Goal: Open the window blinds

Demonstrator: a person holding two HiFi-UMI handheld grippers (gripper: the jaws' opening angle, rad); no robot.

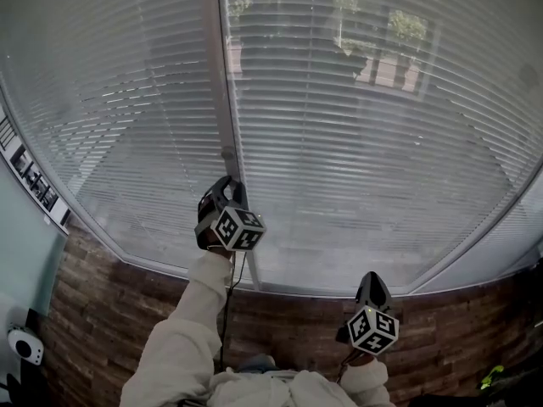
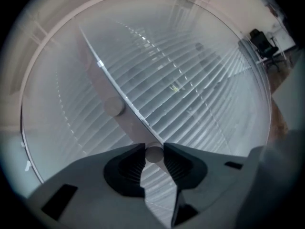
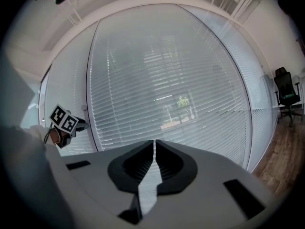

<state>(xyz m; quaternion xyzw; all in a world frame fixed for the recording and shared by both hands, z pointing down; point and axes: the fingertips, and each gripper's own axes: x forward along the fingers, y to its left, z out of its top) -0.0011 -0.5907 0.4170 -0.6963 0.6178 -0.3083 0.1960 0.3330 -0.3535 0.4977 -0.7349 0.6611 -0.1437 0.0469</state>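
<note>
We are facing a wide window covered by slatted blinds (image 1: 365,142) that hang down in full over both panes. A grey post (image 1: 219,91) runs up between the two panes. Trees (image 1: 407,28) and a building outside show faintly through the slats of the right pane, while the left pane looks mistier.

Our left gripper (image 1: 227,182) reaches far forward to the post, and its jaws are clamped on a small round knob (image 2: 154,154) mounted there. The knob sits squarely between the two dark pads, touching both. In the left gripper view the scene looks tilted, with the post running slantwise. A second knob (image 2: 113,106) sits higher up on the same post, apart from the jaws.

Our right gripper (image 1: 372,278) hangs lower and nearer, off to the right and well apart from the post. It points at the right pane. Its jaws are drawn together, with only a thin slit between the tips and nothing in them.

Below the window runs a wall of dark wooden planks (image 1: 127,312). A black office chair (image 3: 286,97) stands at the far right.
</note>
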